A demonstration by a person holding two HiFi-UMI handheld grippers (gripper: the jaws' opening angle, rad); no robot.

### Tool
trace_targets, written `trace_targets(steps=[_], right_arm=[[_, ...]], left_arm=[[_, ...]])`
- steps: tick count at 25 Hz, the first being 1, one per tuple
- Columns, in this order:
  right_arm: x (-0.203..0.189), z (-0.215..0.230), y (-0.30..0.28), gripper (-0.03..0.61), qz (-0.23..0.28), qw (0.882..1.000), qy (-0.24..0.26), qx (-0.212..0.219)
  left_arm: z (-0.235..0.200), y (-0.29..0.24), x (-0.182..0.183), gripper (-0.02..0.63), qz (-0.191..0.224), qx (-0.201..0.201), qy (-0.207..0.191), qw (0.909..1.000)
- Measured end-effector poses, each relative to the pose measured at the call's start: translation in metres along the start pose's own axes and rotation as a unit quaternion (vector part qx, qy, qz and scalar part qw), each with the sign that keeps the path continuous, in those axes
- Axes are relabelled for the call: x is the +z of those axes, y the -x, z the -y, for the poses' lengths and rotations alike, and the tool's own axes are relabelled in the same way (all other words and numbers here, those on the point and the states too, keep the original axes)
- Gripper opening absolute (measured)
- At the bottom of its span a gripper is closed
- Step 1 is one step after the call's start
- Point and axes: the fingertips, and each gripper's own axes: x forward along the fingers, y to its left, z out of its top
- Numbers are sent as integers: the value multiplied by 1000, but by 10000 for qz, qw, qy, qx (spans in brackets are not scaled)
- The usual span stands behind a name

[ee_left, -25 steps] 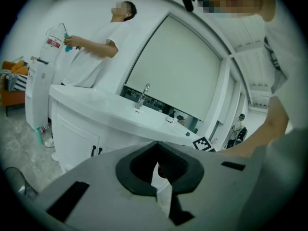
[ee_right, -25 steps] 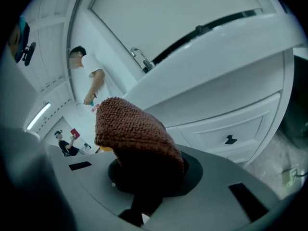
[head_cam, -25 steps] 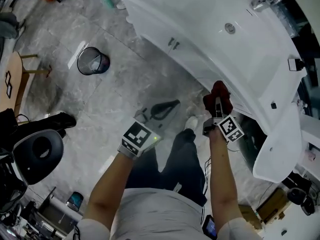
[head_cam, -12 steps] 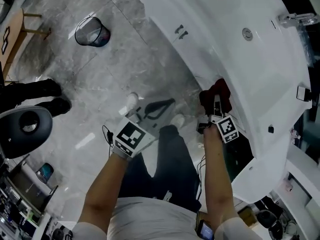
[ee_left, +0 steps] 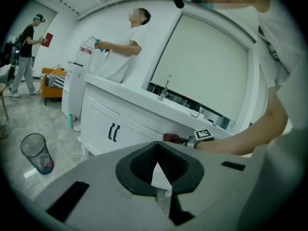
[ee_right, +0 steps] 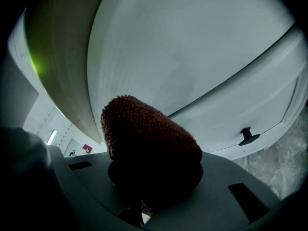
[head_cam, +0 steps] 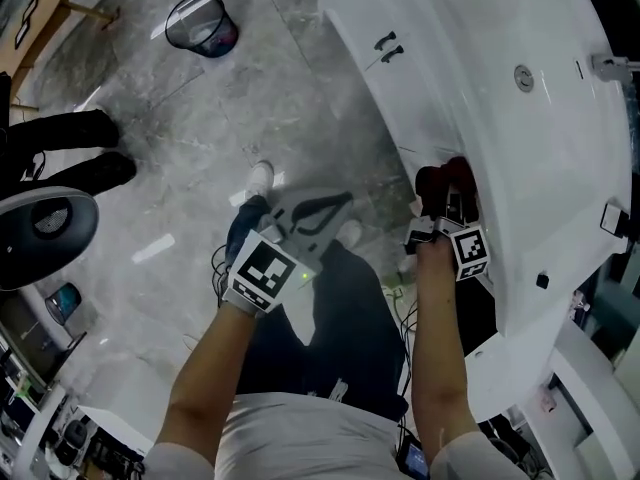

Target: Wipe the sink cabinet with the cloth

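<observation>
Dark-red cloth (ee_right: 144,138), clamped in my right hand-held gripper (ee_right: 151,186), looks pressed to the sink cabinet (ee_right: 192,71) mid-wipe; next I'd sweep it along, left hand-held gripper (ee_left: 161,186) closed, empty.

text: none readable; labels, brands: none; numbers, signs: none

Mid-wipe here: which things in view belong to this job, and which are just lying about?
In the job: cloth, held in the right gripper; white sink cabinet.
Lying about: waste bin; black chair; left gripper, shut on nothing.
</observation>
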Motion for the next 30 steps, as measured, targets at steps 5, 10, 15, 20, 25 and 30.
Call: trace_targets(steps=[5,10,15,20,25,30], right_arm=[[-5,1,-10,52,-147,9998,40,125],[-15,9,-28,54,-328,9990,241,189],[-31,27,-45,52,-454,9981,404,134],[-49,57,-62,52,-582,9964,622,44],[-68,84,-82,52,-638,9951,757,-71],[-83,108,-97,52,-665,9937,874,-207]], left_arm=[[-2,2,-12,12,111,204,162,9996],[-4,5,-26,12,164,377,252,9988],[-8,10,-46,12,164,573,337,9976],[-9,16,-64,12,186,694,334,9969],[-15,16,-84,12,184,720,226,9970],[-23,10,-107,12,8,785,371,9962]])
